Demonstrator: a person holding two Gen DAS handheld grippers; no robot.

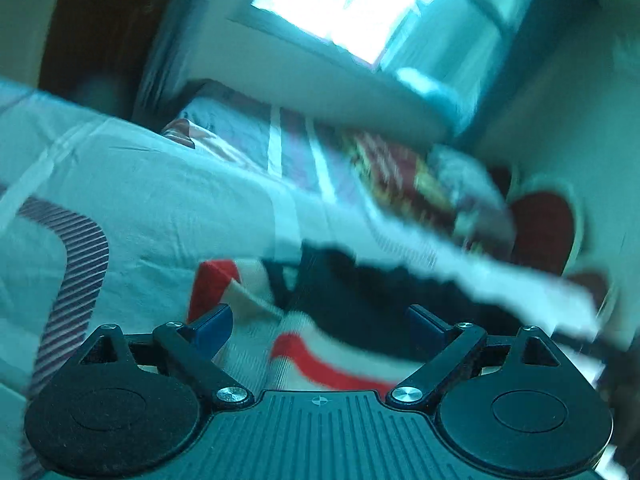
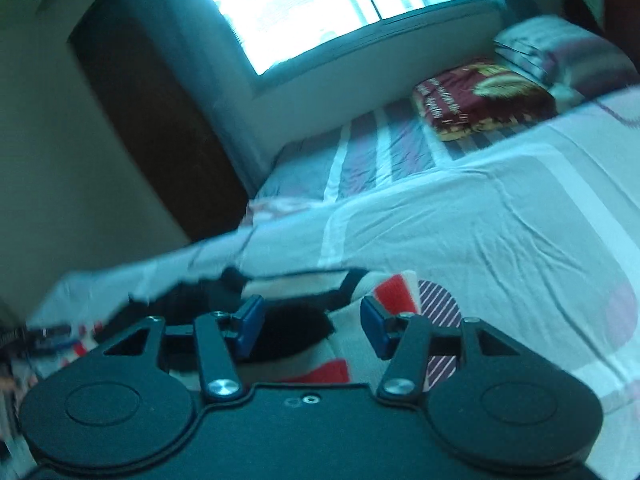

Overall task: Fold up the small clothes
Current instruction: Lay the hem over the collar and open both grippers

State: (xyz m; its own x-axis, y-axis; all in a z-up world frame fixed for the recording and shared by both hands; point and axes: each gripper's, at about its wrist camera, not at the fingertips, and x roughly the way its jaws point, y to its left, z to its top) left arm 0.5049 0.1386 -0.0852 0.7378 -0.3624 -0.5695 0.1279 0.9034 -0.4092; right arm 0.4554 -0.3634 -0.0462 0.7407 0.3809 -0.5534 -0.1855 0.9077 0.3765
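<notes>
A small garment in white, red and black [image 1: 320,344] lies on the bed right in front of my left gripper [image 1: 320,326], which is open with its blue pads wide apart just above the cloth. The same garment [image 2: 348,312] shows in the right wrist view, its black part under my right gripper [image 2: 312,326]. The right gripper is open and holds nothing. Both views are blurred by motion, so the garment's exact shape is hard to tell.
The bed carries a pale quilt [image 2: 460,220] with striped patches. A folded dark red blanket [image 2: 480,96] and pillows [image 2: 560,48] lie near the window [image 2: 304,4]. A dark wooden door [image 2: 152,120] stands to the left. A red heart cushion [image 1: 548,224] sits at the right.
</notes>
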